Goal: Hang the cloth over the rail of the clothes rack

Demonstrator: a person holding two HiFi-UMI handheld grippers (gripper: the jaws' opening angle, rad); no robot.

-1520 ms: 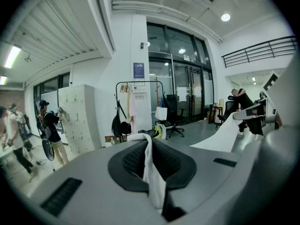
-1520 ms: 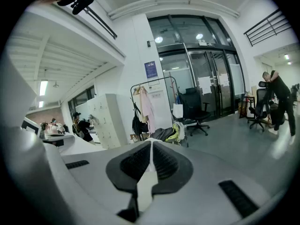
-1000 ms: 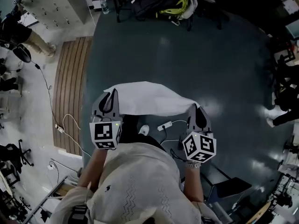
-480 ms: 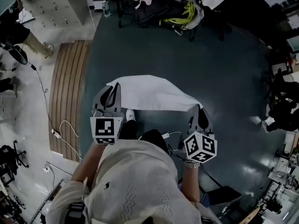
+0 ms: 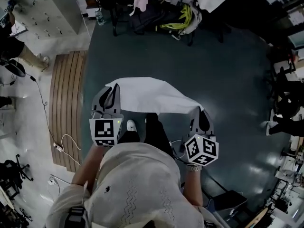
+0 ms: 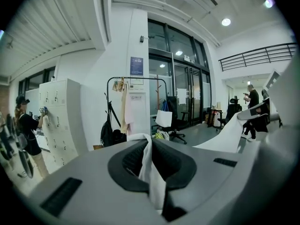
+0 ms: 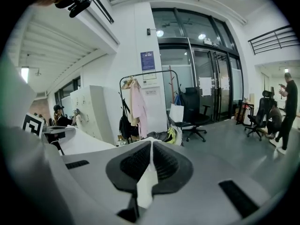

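Right tool [image 7: 150,165] clamped on white cloth [image 7: 146,184]

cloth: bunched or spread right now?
Spread. The white cloth stretches between the left gripper and right gripper, each shut on one end.

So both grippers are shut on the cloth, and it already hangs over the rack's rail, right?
No. In the head view the cloth stretches between the left gripper and right gripper, both shut on it. It is not over the rack, which stands well ahead.
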